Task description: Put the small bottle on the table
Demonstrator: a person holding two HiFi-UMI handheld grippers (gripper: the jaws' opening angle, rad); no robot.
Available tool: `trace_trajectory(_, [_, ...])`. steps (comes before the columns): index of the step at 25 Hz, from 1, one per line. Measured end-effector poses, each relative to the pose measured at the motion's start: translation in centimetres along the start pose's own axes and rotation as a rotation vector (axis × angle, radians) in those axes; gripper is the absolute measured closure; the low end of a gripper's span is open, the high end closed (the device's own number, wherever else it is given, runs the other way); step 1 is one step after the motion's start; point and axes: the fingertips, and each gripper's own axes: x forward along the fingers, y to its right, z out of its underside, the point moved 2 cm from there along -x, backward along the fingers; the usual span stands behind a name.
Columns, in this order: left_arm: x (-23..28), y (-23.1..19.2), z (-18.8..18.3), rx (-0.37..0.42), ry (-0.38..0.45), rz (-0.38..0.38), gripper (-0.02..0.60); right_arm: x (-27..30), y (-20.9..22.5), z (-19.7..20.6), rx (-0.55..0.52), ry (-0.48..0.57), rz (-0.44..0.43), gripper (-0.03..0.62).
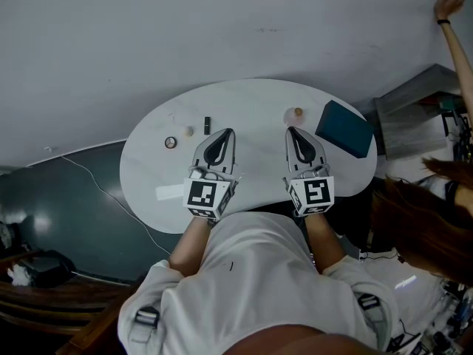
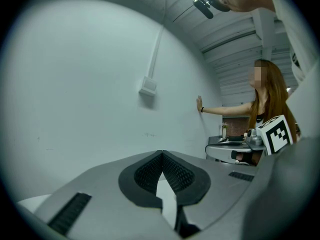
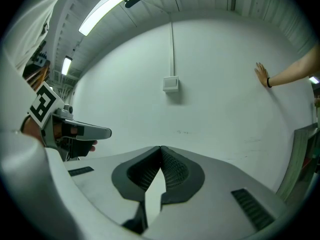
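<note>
Setting: white oval table (image 1: pixel 251 176) is standing against a pale grey wall, with a person leaning over its near edge.
Task item: the small bottle is most likely the tiny tan-topped item (image 1: pixel 298 113), which is standing on the table just ahead of the right gripper (image 1: pixel 293 133). It is showing too small to make out its label or contents.
Right side: the right gripper is being held over the tabletop, its jaws pressing together on nothing.
Left side: the left gripper (image 1: pixel 226 134) is matching it, jaws meeting tip to tip and gripping nothing.
Progress: the bottle is appearing to rest on the table, free of both grippers, so the placing is looking done. A start not yet made cannot be ruled out.
Other items: a dark stick-like thing (image 1: pixel 207 124), a small tan ball (image 1: pixel 189 132) and a round ring (image 1: pixel 171 143) are lying ahead of the left gripper. A dark teal pad (image 1: pixel 344 129) is lying at the right end.
Bystander: an arm (image 1: pixel 452 21) is reaching to the wall at far right.
</note>
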Motion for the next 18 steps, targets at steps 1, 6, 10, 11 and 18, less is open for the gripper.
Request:
trace_trajectory(1, [-0.03, 0.02, 0.02, 0.000, -0.001, 0.000, 0.569, -0.04, -0.01, 0.00, -0.001, 0.000, 0.000, 0.595])
trace_trajectory(6, [0.05, 0.26, 0.13, 0.003, -0.004, 0.003, 0.569, -0.18, 0.03, 0.17, 0.002, -0.001, -0.004, 0.596])
trace_trajectory(10, [0.23, 0.70, 0.29, 0.006, -0.011, 0.012, 0.569, -0.34, 0.22, 0.30, -0.002, -0.005, -0.003, 0.597])
trace_trajectory(11, [0.29, 0.80, 0.35, 0.006, -0.012, 0.014, 0.569, -0.34, 0.31, 0.36, -0.002, -0.005, -0.002, 0.597])
trace_trajectory(18, [0.64, 0.99, 0.72, 0.010, -0.026, 0.021, 0.569, -0.39, 0.90, 0.73, 0.003, -0.015, 0.010, 0.597])
